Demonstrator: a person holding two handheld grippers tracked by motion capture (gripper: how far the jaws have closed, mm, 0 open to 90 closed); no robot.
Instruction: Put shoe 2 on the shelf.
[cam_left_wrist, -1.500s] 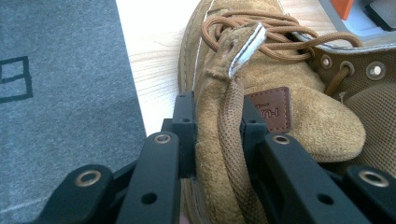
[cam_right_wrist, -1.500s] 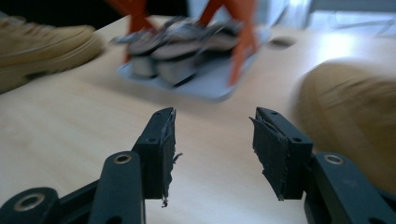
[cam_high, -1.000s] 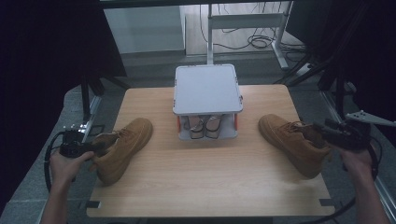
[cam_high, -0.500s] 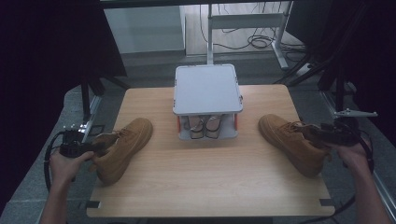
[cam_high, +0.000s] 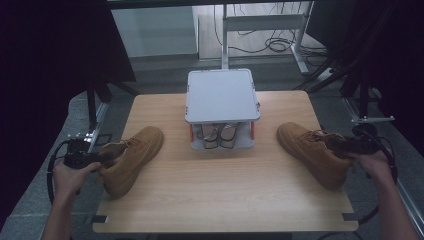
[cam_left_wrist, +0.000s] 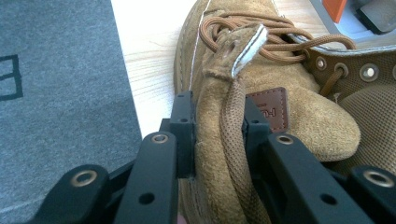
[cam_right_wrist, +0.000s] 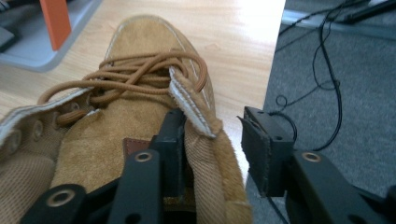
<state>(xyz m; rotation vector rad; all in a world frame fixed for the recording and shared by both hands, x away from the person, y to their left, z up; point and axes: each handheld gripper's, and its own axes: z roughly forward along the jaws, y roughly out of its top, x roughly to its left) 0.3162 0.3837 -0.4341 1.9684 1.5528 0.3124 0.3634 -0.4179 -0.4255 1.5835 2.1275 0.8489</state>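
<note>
The left gripper (cam_left_wrist: 212, 121) is seen clamped on the collar of the left tan suede lace-up boot (cam_high: 131, 157), both black jaws pressed flat against the folded suede and its ribbed lining; this boot lies near the left edge of the light wooden worktop (cam_high: 225, 200), toe pointed toward the far side. The right gripper (cam_right_wrist: 215, 140) is set astride the collar of the right tan suede lace-up boot (cam_high: 316, 152), which lies near the right edge. Its jaws have just been closing: the inner jaw is tucked against the collar inside the boot, while a gap is left between the outer pad and the suede, so no hold is made yet. The step in hand is judged to be the seizing of both boots by the collar, done on the left and unfinished on the right. Next, the right jaws would need closing fully on the collar before any lift, probably toward the grey two-tier plastic rack with orange posts (cam_high: 222, 95) at the middle of the far edge, where a darker pair of shoes (cam_high: 220, 136) is kept on the lower shelf. A small brown leather tongue patch (cam_left_wrist: 272, 108) is noted on the left boot; its stamped lettering cannot be read.
</note>
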